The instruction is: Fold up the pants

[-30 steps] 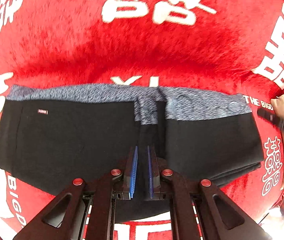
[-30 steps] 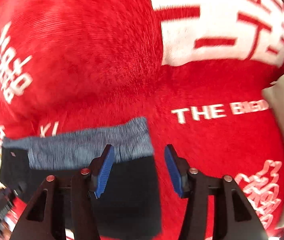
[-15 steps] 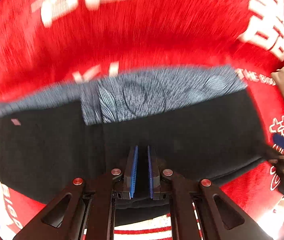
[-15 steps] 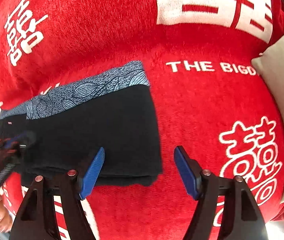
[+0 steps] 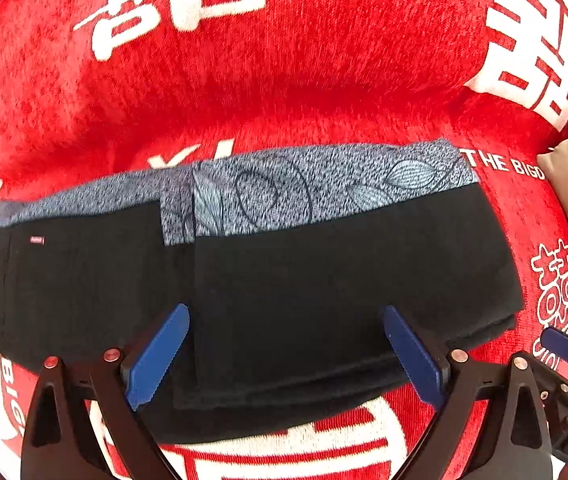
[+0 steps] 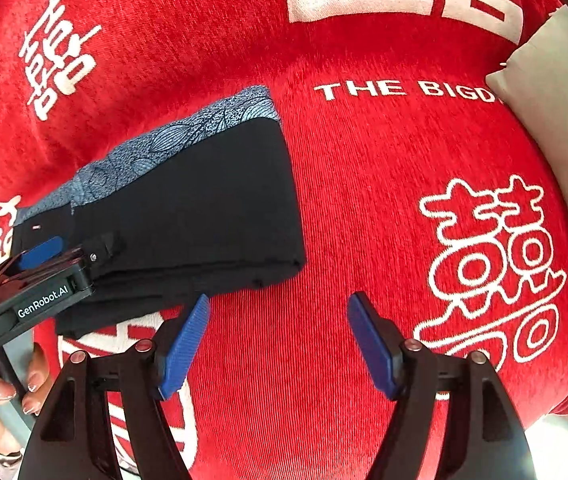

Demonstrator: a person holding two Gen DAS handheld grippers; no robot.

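Black folded pants lie under the spread left tool

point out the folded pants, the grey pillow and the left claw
folded pants point(image 5: 323, 280): left wrist view, black top layer
grey pillow point(image 6: 555, 92): right wrist view, its face
left claw point(image 5: 285, 354): left wrist view, midway between blue fingertips
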